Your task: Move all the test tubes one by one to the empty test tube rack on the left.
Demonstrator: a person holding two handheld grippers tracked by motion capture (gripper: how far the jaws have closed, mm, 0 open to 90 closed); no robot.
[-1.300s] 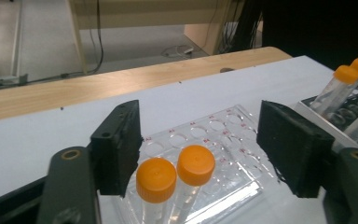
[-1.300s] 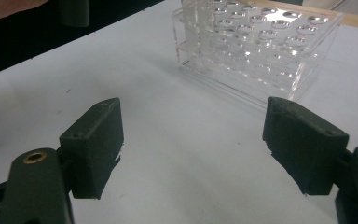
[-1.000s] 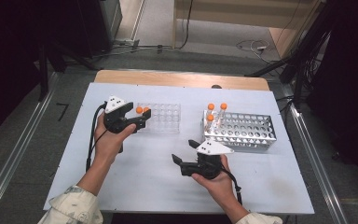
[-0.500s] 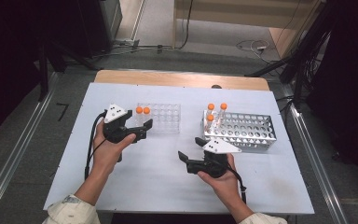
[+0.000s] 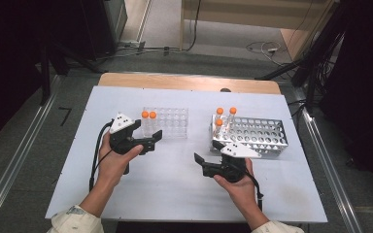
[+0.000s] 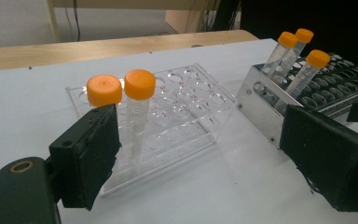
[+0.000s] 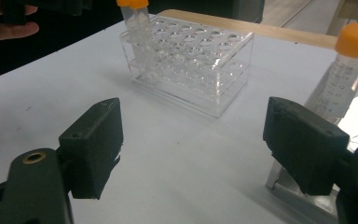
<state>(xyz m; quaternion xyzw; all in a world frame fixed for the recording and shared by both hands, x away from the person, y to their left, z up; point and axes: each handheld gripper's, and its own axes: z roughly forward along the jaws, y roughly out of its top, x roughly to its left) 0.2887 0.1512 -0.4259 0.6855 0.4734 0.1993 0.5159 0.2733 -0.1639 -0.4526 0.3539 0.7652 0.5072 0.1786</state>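
White tabletop (image 5: 175,184) fills the middle of the high view, with a wood strip (image 5: 189,81) along its far edge, grey floor around it, metal rails at the left and right frame edges, and dark gear and cables across the top. Clear rack (image 5: 167,122) sits centre-left and holds two orange-capped tubes (image 5: 148,121) at its left end. Metal rack (image 5: 252,133) sits centre-right with three orange-capped tubes (image 5: 225,118) at its left end. Left gripper (image 5: 151,139) is just below the clear rack, tips at the rack's lower right corner. Its jaws have just been opening and stand wide with nothing between the pads. In the left gripper view the two tubes (image 6: 121,100) stand upright just behind the left jaw at frame left, not touching it, and the metal rack (image 6: 279,100) lies behind the right jaw at frame right. Right gripper (image 5: 200,162) is below the metal rack's left end and points toward frame left. Its jaws are wide apart and hold nothing, with bare tabletop between them. In the right gripper view the clear rack (image 7: 191,65) lies ahead at upper centre, well apart from the jaws, and one tube (image 7: 345,70) leans at the right edge above the right jaw. Tubes show faint graduation marks, too small to read; no brand or label is legible.
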